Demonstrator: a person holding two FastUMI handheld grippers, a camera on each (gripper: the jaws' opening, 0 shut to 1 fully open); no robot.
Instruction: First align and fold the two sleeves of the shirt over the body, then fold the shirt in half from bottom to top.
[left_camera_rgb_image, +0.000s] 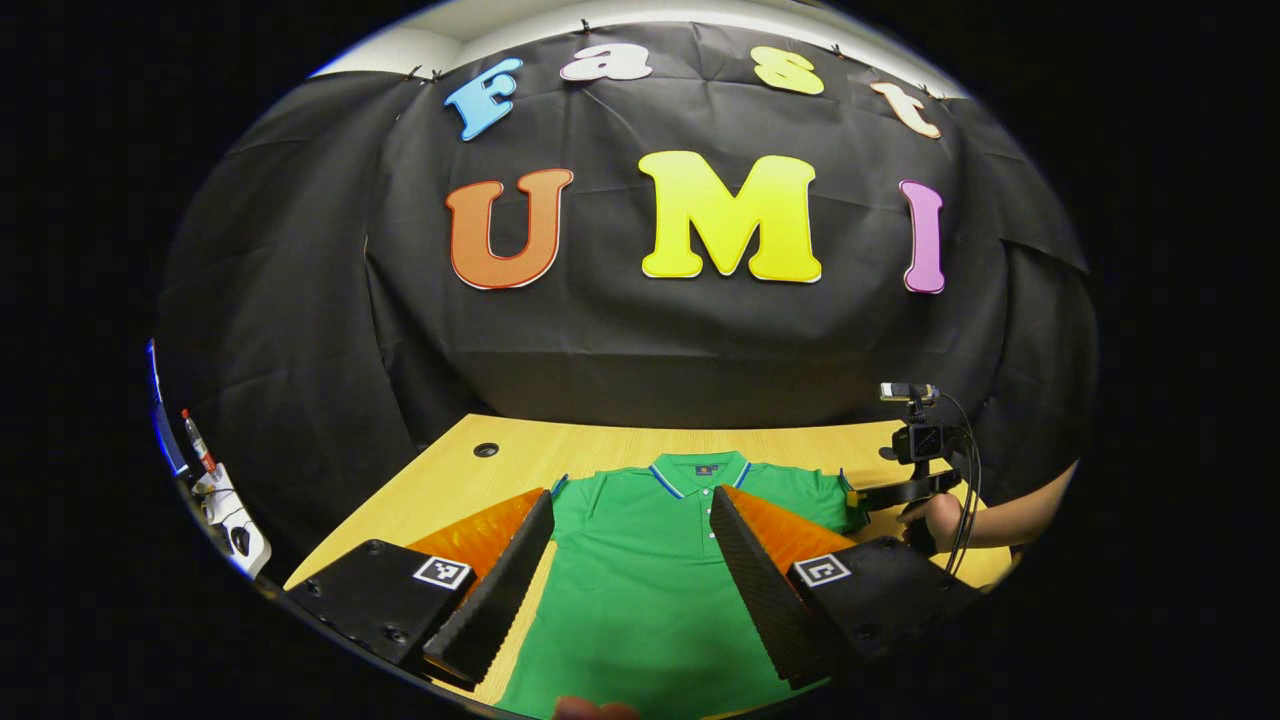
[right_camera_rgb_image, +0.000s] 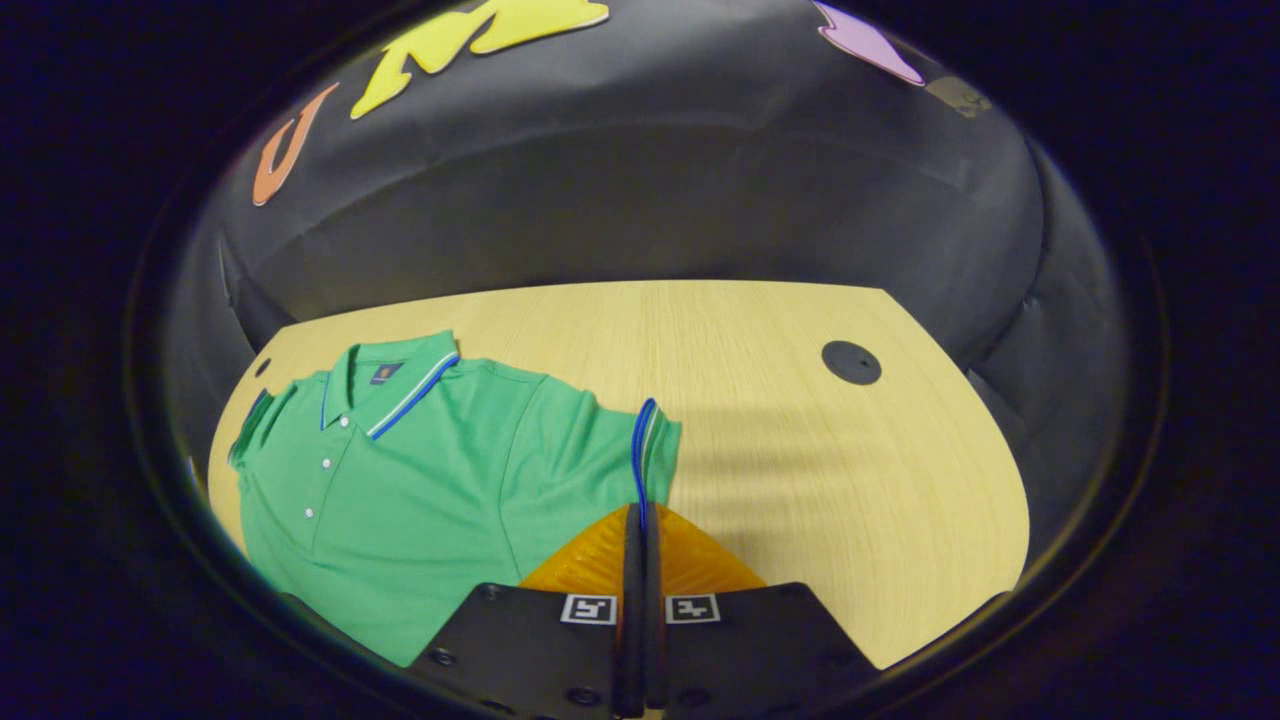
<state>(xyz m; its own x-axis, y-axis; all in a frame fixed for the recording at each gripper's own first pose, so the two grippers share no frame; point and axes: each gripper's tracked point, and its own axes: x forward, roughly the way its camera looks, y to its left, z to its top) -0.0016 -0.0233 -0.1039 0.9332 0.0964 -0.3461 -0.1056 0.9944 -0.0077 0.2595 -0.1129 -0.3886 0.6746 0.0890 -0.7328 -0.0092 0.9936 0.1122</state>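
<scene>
A green polo shirt (left_camera_rgb_image: 640, 580) lies flat and face up on the wooden table (left_camera_rgb_image: 600, 445), collar toward the booth wall. My left gripper (left_camera_rgb_image: 632, 493) hovers open above the shirt's lower body, its fingers spread to either side of the chest. In the right gripper view the shirt (right_camera_rgb_image: 400, 480) lies to the left, with one short sleeve (right_camera_rgb_image: 600, 450) stretched toward me. My right gripper (right_camera_rgb_image: 640, 512) is shut on that sleeve's blue-trimmed cuff (right_camera_rgb_image: 640, 440). In the left gripper view the right gripper (left_camera_rgb_image: 868, 495) sits at the shirt's right sleeve, held by a hand (left_camera_rgb_image: 945, 520).
A round cable hole (right_camera_rgb_image: 851, 362) sits in the bare table top (right_camera_rgb_image: 800, 450) to the right of the shirt; another hole (left_camera_rgb_image: 486, 449) lies at the far left corner. A marker and white items (left_camera_rgb_image: 215, 490) stand off the table's left side.
</scene>
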